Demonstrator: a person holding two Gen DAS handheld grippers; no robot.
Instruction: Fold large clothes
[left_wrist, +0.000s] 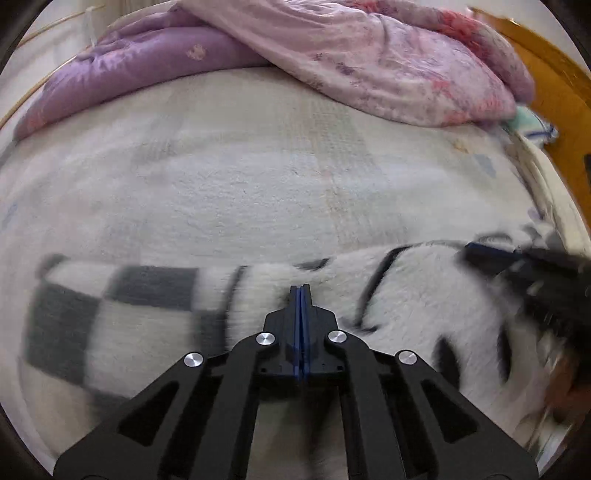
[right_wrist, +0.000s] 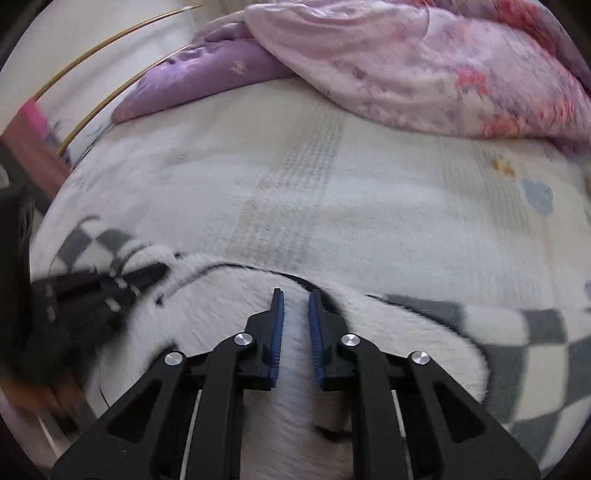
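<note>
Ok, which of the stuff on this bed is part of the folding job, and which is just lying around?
Part of the job:
- white fleecy garment with grey checks
- left tongs, shut
- right tongs, slightly apart above the fleece

Just lying about:
- purple quilt
- pink floral quilt
- pale bed cover underneath

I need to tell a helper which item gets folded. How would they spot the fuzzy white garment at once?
Start at the bed with its pale cover, then look to the near edge, away from the lilac quilt and pink floral quilt heaped at the far side. The fuzzy white garment lies there, alone in having grey-and-white checks and thin black lines.
</note>
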